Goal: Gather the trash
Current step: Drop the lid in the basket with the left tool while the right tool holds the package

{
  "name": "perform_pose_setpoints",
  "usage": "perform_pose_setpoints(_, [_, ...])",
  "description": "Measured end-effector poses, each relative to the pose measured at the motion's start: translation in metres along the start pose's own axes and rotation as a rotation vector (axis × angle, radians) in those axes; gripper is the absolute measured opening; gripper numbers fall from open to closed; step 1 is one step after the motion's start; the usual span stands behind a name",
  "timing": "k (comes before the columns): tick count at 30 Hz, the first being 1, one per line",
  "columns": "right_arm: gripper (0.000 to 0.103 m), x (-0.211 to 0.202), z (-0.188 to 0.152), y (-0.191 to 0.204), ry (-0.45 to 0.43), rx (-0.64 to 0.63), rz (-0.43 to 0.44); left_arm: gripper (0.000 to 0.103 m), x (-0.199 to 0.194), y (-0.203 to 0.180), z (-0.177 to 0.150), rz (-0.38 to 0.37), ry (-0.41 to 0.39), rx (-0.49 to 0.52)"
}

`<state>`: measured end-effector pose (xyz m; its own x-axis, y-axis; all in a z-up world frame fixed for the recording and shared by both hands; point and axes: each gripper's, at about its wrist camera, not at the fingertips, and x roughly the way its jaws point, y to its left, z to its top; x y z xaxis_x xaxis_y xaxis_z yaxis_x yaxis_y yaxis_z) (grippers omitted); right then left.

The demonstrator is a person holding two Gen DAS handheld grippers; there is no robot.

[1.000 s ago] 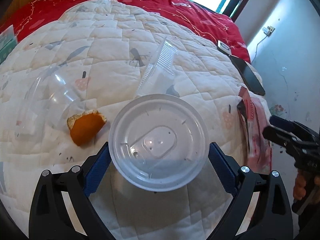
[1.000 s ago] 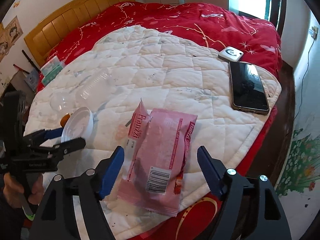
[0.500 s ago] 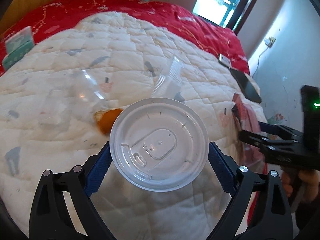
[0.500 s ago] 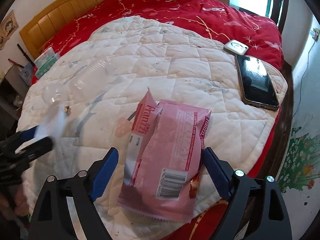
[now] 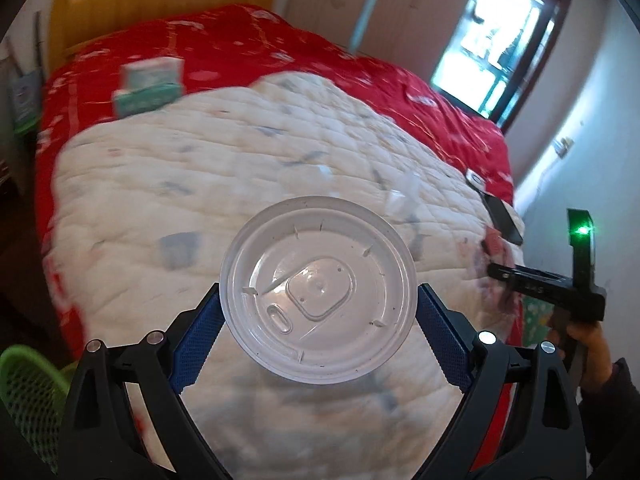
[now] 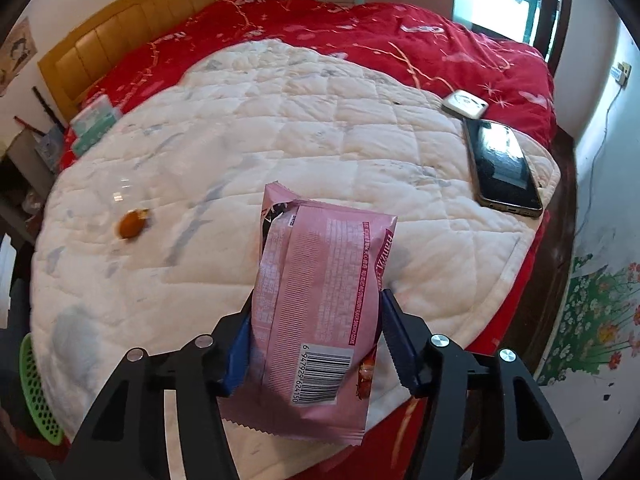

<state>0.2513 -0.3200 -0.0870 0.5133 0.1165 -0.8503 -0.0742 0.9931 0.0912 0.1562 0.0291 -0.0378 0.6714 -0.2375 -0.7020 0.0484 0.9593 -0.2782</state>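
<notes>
A round clear plastic lid (image 5: 316, 288) is gripped edge to edge by my left gripper (image 5: 320, 296), held above the near end of the white quilt (image 5: 200, 184). My right gripper (image 6: 316, 304) has its jaws closing on a pink snack wrapper (image 6: 316, 248); the blue pads press its sides and the wrapper bulges up between them. A piece of orange peel (image 6: 132, 224) lies on the quilt at the left. A clear plastic cup (image 5: 400, 196) lies blurred further back. The right gripper (image 5: 496, 268) also shows at the left wrist view's right edge, held by a hand (image 5: 584, 340).
A green mesh basket (image 5: 28, 396) sits low beside the bed, its rim (image 6: 38, 392) also in the right wrist view. A phone (image 6: 504, 168) and a small white device (image 6: 466, 105) lie near the quilt's right corner. A tissue pack (image 6: 96, 122) rests on the red bedspread.
My left gripper rose and swung left with the lid, bringing the green basket into view. My right gripper's jaws closed in on the pink wrapper, which folded upward.
</notes>
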Motion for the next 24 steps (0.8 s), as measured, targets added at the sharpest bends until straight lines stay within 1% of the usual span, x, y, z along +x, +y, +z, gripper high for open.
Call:
perform_pose_setpoints(6, [0.056, -0.030, -0.017, 0.045, -0.032, -0.043, 0.114, 0.091, -0.057, 0.063, -0.035, 0.123, -0.045, -0.104])
perform_pose_setpoints(9, [0.056, -0.041, -0.027, 0.075, -0.037, -0.079, 0.182, 0.091, -0.082, 0.101, -0.061, 0.194, -0.045, -0.176])
perform_pose_setpoints(14, [0.056, -0.055, -0.041, 0.129, -0.026, -0.129, 0.308, 0.091, -0.112, 0.151, -0.098, 0.280, -0.040, -0.288])
perform_pose_setpoints(18, [0.056, -0.060, -0.050, 0.174, -0.014, -0.190, 0.366, 0.091, -0.126, 0.188, -0.123, 0.350, -0.013, -0.370])
perform_pose_setpoints(22, [0.056, -0.065, -0.060, 0.210, 0.004, -0.237, 0.411, 0.091, -0.132, 0.216, -0.146, 0.395, 0.017, -0.434])
perform_pose_setpoints(24, [0.056, -0.067, -0.063, 0.226, 0.012, -0.259, 0.432, 0.091, -0.131, 0.229, -0.155, 0.401, 0.036, -0.464])
